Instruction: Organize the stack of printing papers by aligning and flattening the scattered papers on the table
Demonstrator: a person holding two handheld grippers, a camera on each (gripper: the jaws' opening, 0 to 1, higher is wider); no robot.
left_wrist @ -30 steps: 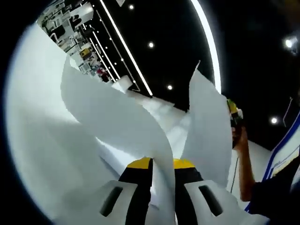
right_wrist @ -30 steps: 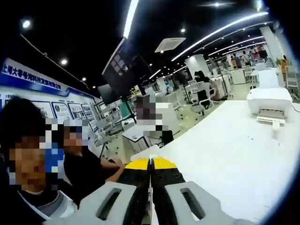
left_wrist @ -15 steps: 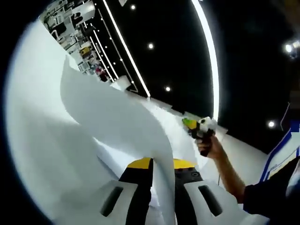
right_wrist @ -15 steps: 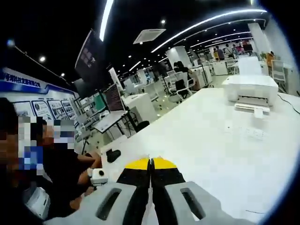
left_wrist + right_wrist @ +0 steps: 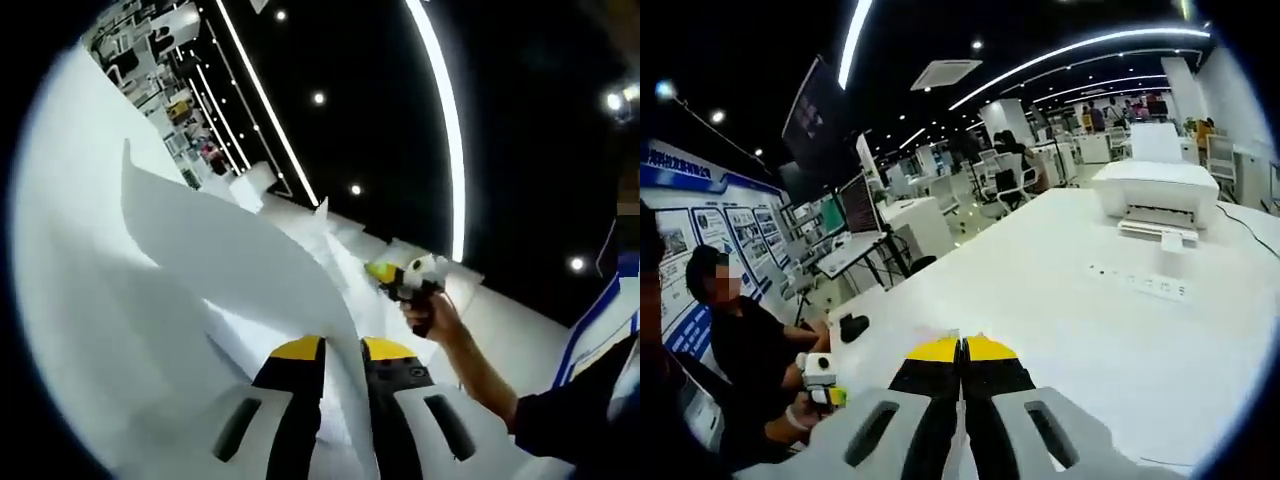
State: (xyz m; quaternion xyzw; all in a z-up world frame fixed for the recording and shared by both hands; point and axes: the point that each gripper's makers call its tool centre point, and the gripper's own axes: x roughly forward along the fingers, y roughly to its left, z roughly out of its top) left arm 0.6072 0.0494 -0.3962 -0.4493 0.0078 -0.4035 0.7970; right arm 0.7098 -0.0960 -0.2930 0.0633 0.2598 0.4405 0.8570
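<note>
A white sheet of paper [image 5: 230,270] stands between the jaws of my left gripper [image 5: 342,350], which is shut on its edge. The sheet curls up and away to the left over the white table [image 5: 70,300]. More white paper [image 5: 335,240] lies beyond it on the table. In the left gripper view my right gripper [image 5: 385,273] is held by a hand just right of the sheet, yellow tips together, nothing seen in them. In the right gripper view the right gripper [image 5: 961,347] points across the table [image 5: 1060,310] with its jaws shut.
A white printer [image 5: 1155,190] stands at the far right of the table, with a power strip [image 5: 1137,282] in front of it. A small black object [image 5: 852,326] lies near the left edge. A seated person [image 5: 745,345] holds a small device [image 5: 820,375] beside the table.
The second sheet that stood at the right a second ago is gone from view. The hand with my right gripper has come down and left, towards the held sheet. The right gripper view swung towards the printer.
</note>
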